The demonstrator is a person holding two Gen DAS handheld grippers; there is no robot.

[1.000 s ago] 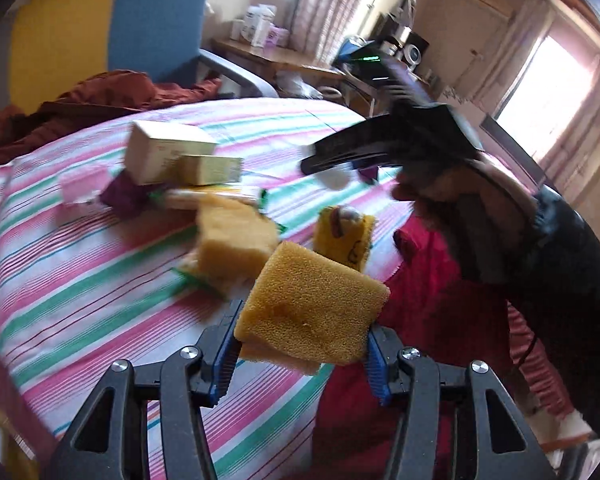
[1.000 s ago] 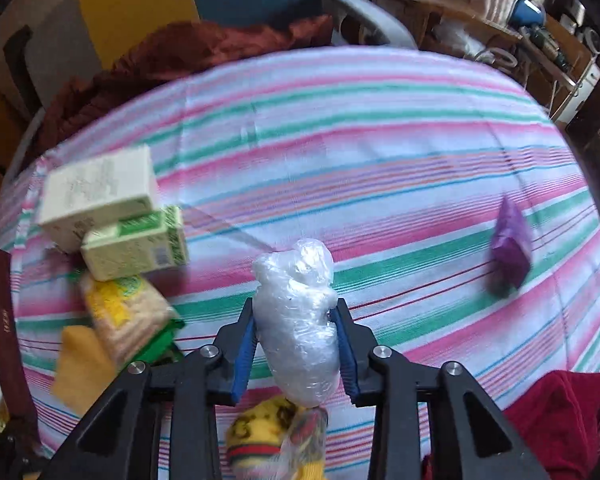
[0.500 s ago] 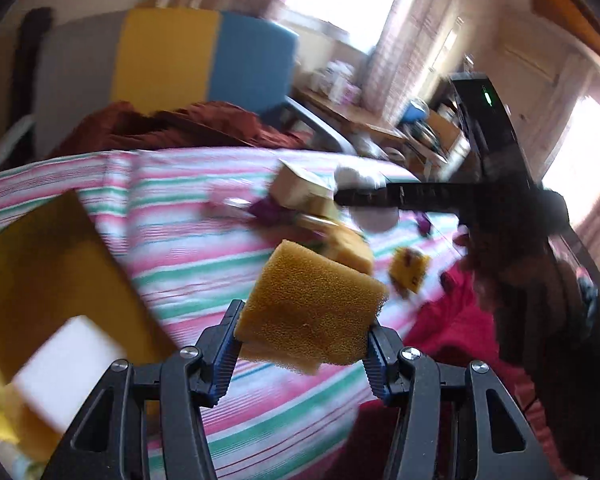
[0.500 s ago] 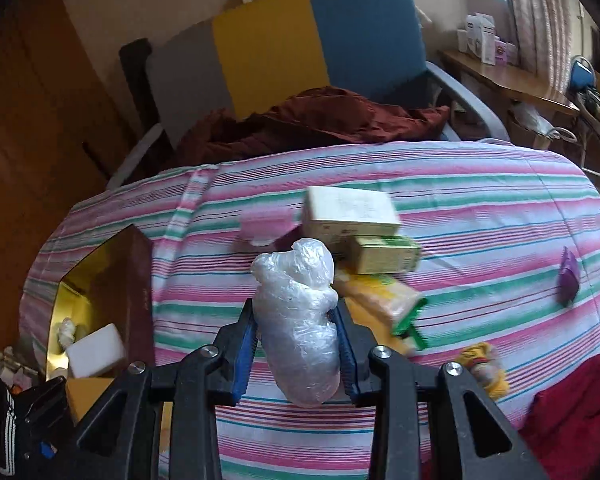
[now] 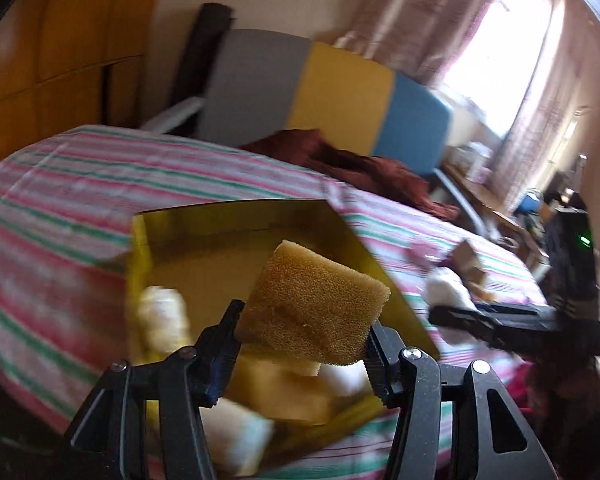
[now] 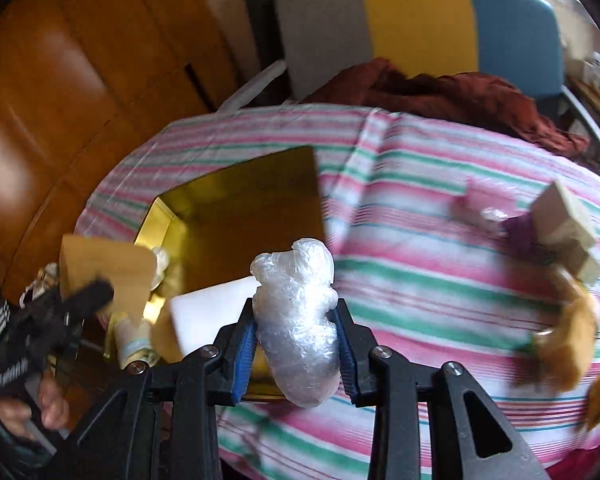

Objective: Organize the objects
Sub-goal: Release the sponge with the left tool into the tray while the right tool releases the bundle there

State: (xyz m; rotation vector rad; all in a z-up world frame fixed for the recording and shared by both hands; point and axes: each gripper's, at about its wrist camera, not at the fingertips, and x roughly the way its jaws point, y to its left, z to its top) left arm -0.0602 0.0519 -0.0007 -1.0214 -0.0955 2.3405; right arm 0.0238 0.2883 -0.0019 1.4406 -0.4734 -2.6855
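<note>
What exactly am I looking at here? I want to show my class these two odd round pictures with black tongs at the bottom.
There is no robot: a person holds one hand-held gripper in each hand, and each carries a wide-angle camera looking along its two fingers. In the left camera's picture, the left hand-held gripper grips a yellow sponge. In the right camera's picture, the right hand-held gripper grips a clear plastic-wrapped bundle. Both hover near an open gold box that already holds a few items, on a table with a striped tablecloth. More small packages lie further along the table, blurred by motion.
</note>
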